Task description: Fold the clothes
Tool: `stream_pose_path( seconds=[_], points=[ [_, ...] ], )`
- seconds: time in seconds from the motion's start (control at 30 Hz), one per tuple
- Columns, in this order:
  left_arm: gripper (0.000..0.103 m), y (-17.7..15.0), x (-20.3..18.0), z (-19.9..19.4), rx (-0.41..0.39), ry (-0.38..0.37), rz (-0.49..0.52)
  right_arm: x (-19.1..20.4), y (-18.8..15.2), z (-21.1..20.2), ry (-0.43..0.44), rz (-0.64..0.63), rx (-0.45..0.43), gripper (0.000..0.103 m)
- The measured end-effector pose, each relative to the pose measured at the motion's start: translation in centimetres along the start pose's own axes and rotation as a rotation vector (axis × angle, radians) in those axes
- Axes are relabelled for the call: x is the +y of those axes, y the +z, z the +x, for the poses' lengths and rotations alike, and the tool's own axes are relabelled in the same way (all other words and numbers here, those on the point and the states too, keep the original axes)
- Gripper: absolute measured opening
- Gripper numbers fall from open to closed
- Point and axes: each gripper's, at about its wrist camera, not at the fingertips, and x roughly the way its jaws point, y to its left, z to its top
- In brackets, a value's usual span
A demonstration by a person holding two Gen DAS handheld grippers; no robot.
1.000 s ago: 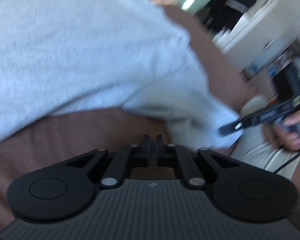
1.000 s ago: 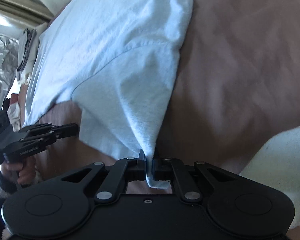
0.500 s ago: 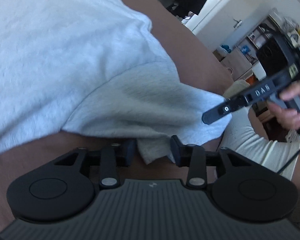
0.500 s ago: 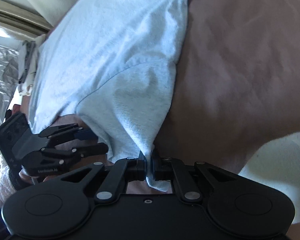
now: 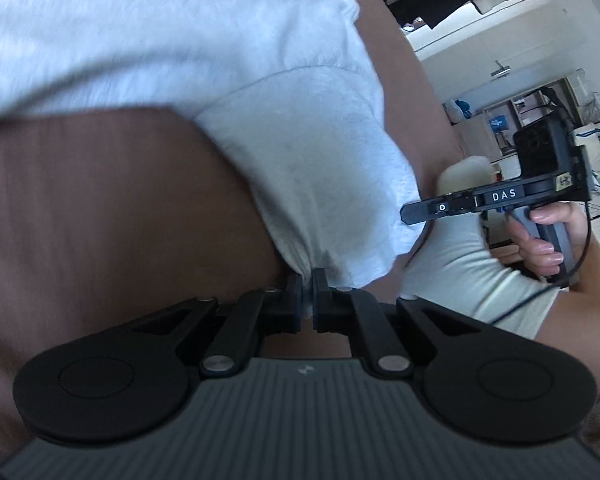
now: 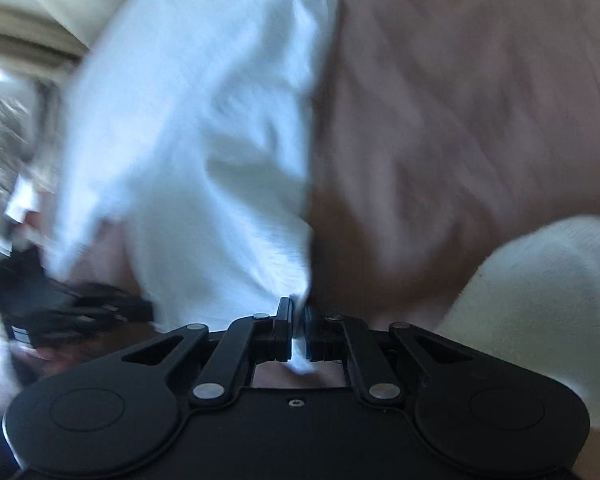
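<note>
A light grey T-shirt [image 5: 140,40] lies spread on a brown bed cover [image 5: 100,208]. My left gripper [image 5: 307,280] is shut on the hem of its sleeve [image 5: 320,168]. My right gripper [image 6: 299,312] is shut on the other corner of the same sleeve [image 6: 220,216]; that view is blurred by motion. In the left wrist view the right gripper [image 5: 410,213] shows at the right, held by a hand. In the right wrist view the left gripper [image 6: 140,306] shows dark and blurred at the lower left.
A white cloth roll [image 6: 540,300] lies on the bed cover [image 6: 460,120] at the right, and shows in the left wrist view [image 5: 472,268]. Cupboards and cluttered shelves [image 5: 520,112] stand beyond the bed. Pale bedding [image 6: 40,0] lies at the far left.
My left gripper was shut and empty, opened around the sleeve hem, and has now shut on it. My right gripper keeps its grip and is moving fast, pulling the sleeve.
</note>
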Motion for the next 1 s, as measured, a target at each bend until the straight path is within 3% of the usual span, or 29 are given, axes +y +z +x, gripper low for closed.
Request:
stream_pose_path(
  seconds=[0.07,0.2,0.23,0.27,0.3,0.33,0.4,0.47,0.6,0.7,0.73,0.8,0.87,1.0],
  points=[
    [0.006,-0.1,-0.4,-0.9,0.001,0.001,0.023,1.2,0.0,-0.2,-0.038,-0.039,-0.008,0.012],
    [0.007,0.1,-2.3,-4.5,-0.051,0.068,0.147,2.9,0.2,-2.7,-0.1,-0.085,-0.068,0.015],
    [0.009,0.2,-2.7,-5.6,-0.061,0.092,0.181,3.4,0.2,-3.9,-0.118,-0.093,-0.098,0.02],
    [0.009,0.4,-3.0,-6.8,-0.074,0.12,0.211,4.1,0.3,-5.1,-0.139,-0.104,-0.141,0.031],
    [0.013,0.7,-3.2,-8.1,-0.097,0.153,0.239,4.8,0.5,-6.3,-0.158,-0.117,-0.188,0.04],
    [0.02,1.3,-3.3,-9.6,-0.123,0.185,0.262,5.6,0.6,-7.4,-0.17,-0.134,-0.236,0.042],
    [0.032,2.7,-3.0,-12.5,-0.181,0.255,0.291,7.6,1.0,-9.4,-0.185,-0.161,-0.322,0.044],
    [0.038,4.2,-1.9,-15.2,-0.253,0.344,0.291,10.0,1.9,-11.0,-0.196,-0.199,-0.382,0.044],
    [0.042,6.5,2.3,-20.9,-0.359,0.509,0.231,18.3,4.9,-11.9,-0.202,-0.394,-0.372,0.053],
    [0.042,6.7,6.6,-25.1,-0.42,0.661,0.159,25.0,6.8,-11.8,-0.26,-0.555,-0.377,0.061],
    [0.042,6.5,8.3,-26.4,-0.428,0.685,0.104,27.0,7.0,-11.2,-0.301,-0.542,-0.403,0.061],
    [0.042,5.7,12.1,-29.0,-0.422,0.681,-0.056,30.4,6.7,-9.8,-0.405,-0.424,-0.448,0.061],
    [0.041,4.3,14.9,-31.1,-0.418,0.667,-0.171,32.3,4.6,-8.6,-0.398,-0.416,-0.394,0.06],
    [0.043,3.8,16.3,-34.3,-0.469,0.71,-0.2,36.2,1.8,-6.6,-0.471,-0.52,-0.356,0.061]
  ],
)
